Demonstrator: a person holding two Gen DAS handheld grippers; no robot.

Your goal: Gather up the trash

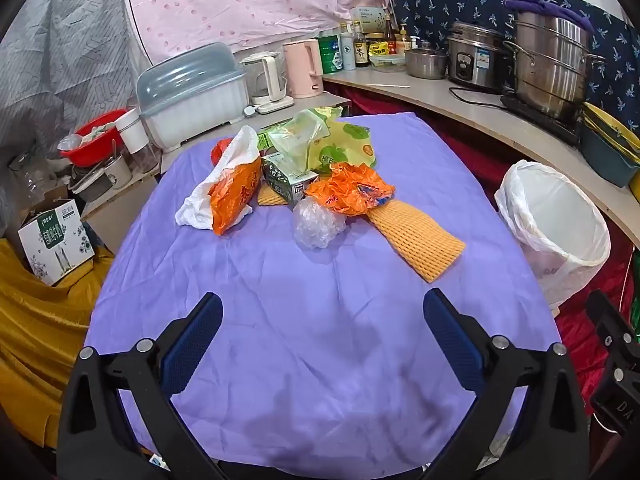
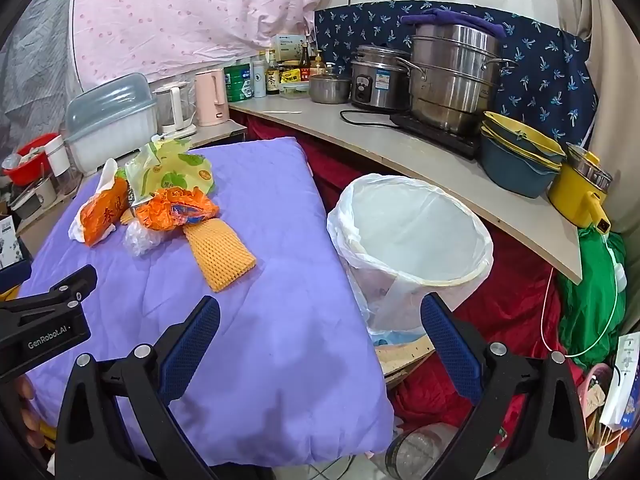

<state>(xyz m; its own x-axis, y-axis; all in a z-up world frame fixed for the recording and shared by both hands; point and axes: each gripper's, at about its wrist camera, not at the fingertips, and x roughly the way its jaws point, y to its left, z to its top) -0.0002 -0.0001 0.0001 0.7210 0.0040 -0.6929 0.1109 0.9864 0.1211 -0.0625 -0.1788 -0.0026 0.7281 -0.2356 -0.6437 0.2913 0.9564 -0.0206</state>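
A heap of trash lies at the far middle of the purple cloth (image 1: 320, 340): an orange foam net (image 1: 416, 236) (image 2: 218, 254), a crumpled orange wrapper (image 1: 348, 188) (image 2: 176, 210), a clear plastic ball (image 1: 316, 222), an orange bag with white paper (image 1: 228, 188) (image 2: 100, 212), a small carton (image 1: 288, 178) and a green-yellow bag (image 1: 340, 140) (image 2: 176, 168). The white-lined trash bin (image 1: 556, 220) (image 2: 412, 232) stands right of the table. My left gripper (image 1: 322, 312) hangs open over the near cloth, empty. My right gripper (image 2: 320, 316) is open and empty above the table's right edge, near the bin.
A counter (image 2: 400, 152) behind the bin carries steel pots (image 2: 452, 80), a rice cooker, stacked bowls (image 2: 520, 160) and a yellow pot. A dish box (image 1: 192, 96), kettles and a red basin (image 1: 94, 140) stand left of the table. Red and green cloths lie on the floor.
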